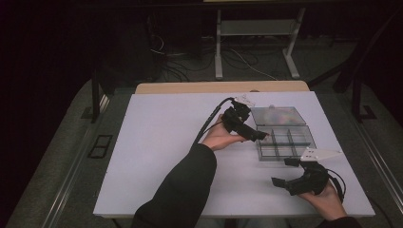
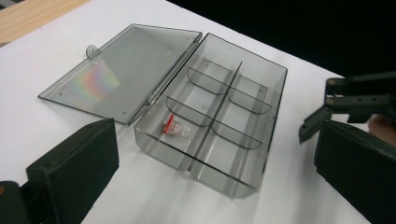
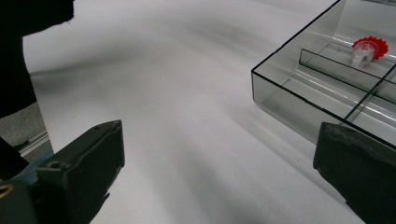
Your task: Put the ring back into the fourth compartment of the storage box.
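Smoky clear plastic forms an organizer box (image 2: 219, 116) with divided compartments, at the right of the white table (image 1: 157, 142), its hinged lid (image 2: 121, 72) lying open flat on the far side so the cells can be reached. A small red-and-clear part (image 2: 176, 128) rests in one compartment. The left gripper (image 1: 259, 135) hovers above the box, jaws wide apart and empty. The right gripper (image 1: 285, 173) waits nearer, just beside the box, also spread open, holding nothing.

Dim room w/ dark bkgd; white table (image 1: 157, 142) lit from above, soft shadows, slight blur.
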`<action>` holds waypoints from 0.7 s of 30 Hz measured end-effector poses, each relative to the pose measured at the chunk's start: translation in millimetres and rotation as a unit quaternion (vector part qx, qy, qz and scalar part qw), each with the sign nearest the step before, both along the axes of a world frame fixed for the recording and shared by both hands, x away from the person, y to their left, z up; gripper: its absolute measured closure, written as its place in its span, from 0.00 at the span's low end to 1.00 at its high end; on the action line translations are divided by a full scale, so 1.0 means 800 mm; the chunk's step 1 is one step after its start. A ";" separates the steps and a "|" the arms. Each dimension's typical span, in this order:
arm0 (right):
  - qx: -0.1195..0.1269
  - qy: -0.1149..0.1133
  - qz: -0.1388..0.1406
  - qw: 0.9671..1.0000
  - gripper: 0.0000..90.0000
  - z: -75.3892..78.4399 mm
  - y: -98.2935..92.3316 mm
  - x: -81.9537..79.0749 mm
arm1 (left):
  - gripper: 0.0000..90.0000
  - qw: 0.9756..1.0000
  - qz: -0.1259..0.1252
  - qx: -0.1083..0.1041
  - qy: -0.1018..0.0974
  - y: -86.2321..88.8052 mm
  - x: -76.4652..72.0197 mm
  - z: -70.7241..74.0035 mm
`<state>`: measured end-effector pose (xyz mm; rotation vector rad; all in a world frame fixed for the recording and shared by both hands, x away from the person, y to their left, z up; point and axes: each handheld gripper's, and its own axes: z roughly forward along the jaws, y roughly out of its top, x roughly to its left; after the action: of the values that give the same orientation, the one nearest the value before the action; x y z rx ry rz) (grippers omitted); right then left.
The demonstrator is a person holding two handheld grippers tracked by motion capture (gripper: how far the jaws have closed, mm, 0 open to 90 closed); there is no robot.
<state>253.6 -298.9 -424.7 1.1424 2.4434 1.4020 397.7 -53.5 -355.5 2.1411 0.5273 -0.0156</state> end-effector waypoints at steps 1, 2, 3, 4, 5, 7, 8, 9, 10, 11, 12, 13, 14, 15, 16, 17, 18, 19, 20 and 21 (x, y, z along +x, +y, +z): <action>0.000 0.000 0.000 1.000 0.02 0.000 0.000 0.000 | 0.00 1.000 0.000 0.000 -0.001 0.002 -0.002 0.002; 0.000 0.000 0.000 1.000 0.02 0.000 0.000 0.000 | 0.00 1.000 -0.001 -0.002 -0.004 0.006 -0.004 0.004; 0.000 -0.001 0.000 1.000 0.02 0.000 0.000 0.000 | 0.00 1.000 -0.001 -0.002 -0.005 0.010 -0.007 0.006; -0.001 -0.001 0.000 1.000 0.02 0.000 0.000 0.000 | 0.00 1.000 0.001 -0.002 -0.007 0.013 -0.009 0.007; 0.000 0.000 0.000 1.000 0.02 0.000 0.000 0.000 | 0.00 1.000 0.001 -0.001 -0.010 0.016 -0.011 0.009; -0.001 -0.001 0.000 1.000 0.02 0.000 0.000 0.000 | 0.00 1.000 0.002 0.002 -0.011 0.023 -0.016 0.010; -0.001 -0.001 0.000 1.000 0.02 0.000 0.000 0.000 | 0.00 1.000 0.002 0.003 -0.014 0.027 -0.018 0.011; -0.002 -0.001 0.000 1.000 0.02 0.000 0.000 0.000 | 0.00 1.000 0.002 0.004 -0.016 0.031 -0.020 0.012; -0.003 -0.002 0.000 1.000 0.02 0.000 0.000 0.000 | 0.00 1.000 0.004 0.002 -0.018 0.035 -0.023 0.013; -0.003 -0.002 0.000 1.000 0.02 0.000 0.000 0.000 | 0.00 1.000 0.004 0.004 -0.019 0.039 -0.024 0.013; -0.003 -0.002 0.000 1.000 0.02 -0.001 0.000 0.000 | 0.00 1.000 0.007 0.003 -0.020 0.043 -0.027 0.014; -0.003 -0.002 0.000 1.000 0.02 -0.001 0.000 0.000 | 0.00 1.000 0.010 0.001 -0.019 0.048 -0.029 0.014; -0.003 -0.002 0.000 1.000 0.02 -0.001 0.000 0.000 | 0.00 1.000 0.010 0.003 -0.021 0.053 -0.031 0.015; -0.004 -0.002 0.000 1.000 0.02 -0.001 0.001 0.000 | 0.00 1.000 0.010 0.003 -0.023 0.057 -0.033 0.015; -0.003 0.000 -0.001 1.000 0.02 -0.001 0.001 0.000 | 0.00 1.000 0.010 0.002 -0.027 0.060 -0.034 0.016; -0.003 0.000 -0.001 1.000 0.02 -0.001 0.001 0.000 | 0.00 1.000 0.011 0.002 -0.025 0.065 -0.036 0.016; -0.003 0.000 -0.001 1.000 0.02 -0.001 0.001 0.000 | 0.00 1.000 0.013 -0.001 -0.027 0.069 -0.039 0.016; -0.003 0.000 -0.001 1.000 0.02 0.000 0.001 0.000 | 0.00 1.000 0.016 0.001 -0.027 0.075 -0.041 0.016; -0.004 -0.001 -0.001 1.000 0.02 -0.001 0.001 0.000 | 0.00 0.999 0.019 0.000 -0.028 0.079 -0.043 0.016; -0.004 0.000 -0.001 1.000 0.02 -0.001 0.001 0.000 | 0.00 0.999 0.020 0.000 -0.027 0.082 -0.044 0.015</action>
<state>253.8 -298.3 -425.2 1.1428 2.4438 1.3911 362.1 12.3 -343.4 2.1235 0.5385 0.0651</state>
